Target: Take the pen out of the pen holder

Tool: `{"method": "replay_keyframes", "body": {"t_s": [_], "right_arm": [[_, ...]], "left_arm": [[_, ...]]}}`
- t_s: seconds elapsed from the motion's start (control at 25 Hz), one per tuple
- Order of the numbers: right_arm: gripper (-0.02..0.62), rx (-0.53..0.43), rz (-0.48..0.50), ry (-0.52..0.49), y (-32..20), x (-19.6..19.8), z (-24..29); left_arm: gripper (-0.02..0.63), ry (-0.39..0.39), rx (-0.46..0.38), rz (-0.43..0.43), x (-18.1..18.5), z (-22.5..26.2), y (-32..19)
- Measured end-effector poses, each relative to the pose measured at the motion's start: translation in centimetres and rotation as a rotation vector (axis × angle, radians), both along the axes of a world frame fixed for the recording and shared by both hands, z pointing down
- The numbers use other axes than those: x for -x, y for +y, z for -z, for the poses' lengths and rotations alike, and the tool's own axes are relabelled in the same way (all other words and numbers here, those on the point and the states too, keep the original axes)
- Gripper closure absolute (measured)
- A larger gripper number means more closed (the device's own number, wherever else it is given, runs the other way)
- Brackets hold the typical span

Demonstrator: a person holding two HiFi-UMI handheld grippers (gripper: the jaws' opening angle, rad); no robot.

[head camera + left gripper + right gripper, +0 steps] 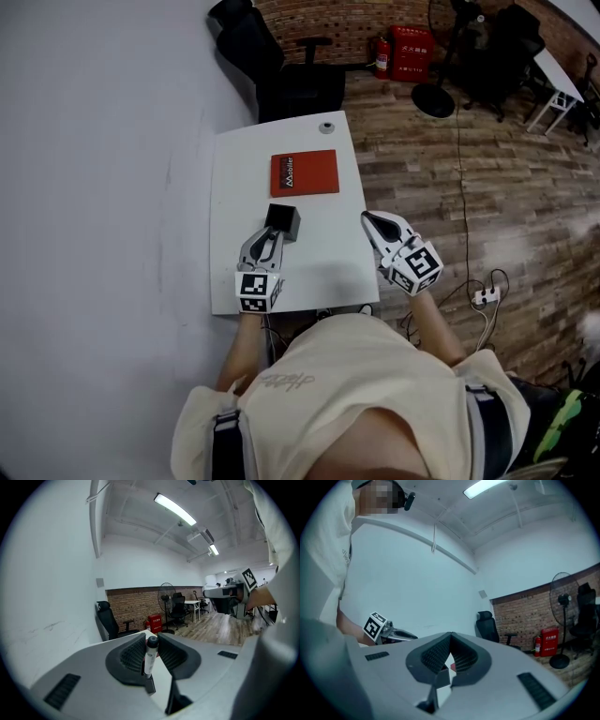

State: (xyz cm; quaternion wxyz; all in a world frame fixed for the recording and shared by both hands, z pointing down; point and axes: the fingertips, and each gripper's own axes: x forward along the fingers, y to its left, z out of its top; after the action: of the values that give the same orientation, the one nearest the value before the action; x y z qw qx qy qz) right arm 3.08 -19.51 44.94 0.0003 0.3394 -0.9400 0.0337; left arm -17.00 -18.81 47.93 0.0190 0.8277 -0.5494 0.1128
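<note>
A: Counter (234, 169) layout?
B: Pen holder (282, 221) about mid-counter, toward the left edge. Book (304, 172) behind it, nearer the far edge.
A: Pen?
B: Pen (150, 654) upright in the pen holder, between the left gripper (273, 234) jaws on its near side. Right gripper (368, 219) at the right edge, apart from the pen holder.

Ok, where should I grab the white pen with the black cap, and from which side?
Take the white pen by its upper barrel, just under the black cap, from the near side. It stands nearly upright in the black holder, so only that part is free. The left tool has a jaw on each side of it.
</note>
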Motion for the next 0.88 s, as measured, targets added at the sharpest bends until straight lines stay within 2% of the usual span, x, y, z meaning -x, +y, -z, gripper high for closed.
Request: {"method": "replay_keyframes", "body": {"t_s": [0.88], "right_arm": [[0.589,0.031,0.004,0.023,0.4,0.8,-1.9]], "left_arm": [[0.516,-0.009,-0.011,-0.008,-0.2,0.1,0.0]]}}
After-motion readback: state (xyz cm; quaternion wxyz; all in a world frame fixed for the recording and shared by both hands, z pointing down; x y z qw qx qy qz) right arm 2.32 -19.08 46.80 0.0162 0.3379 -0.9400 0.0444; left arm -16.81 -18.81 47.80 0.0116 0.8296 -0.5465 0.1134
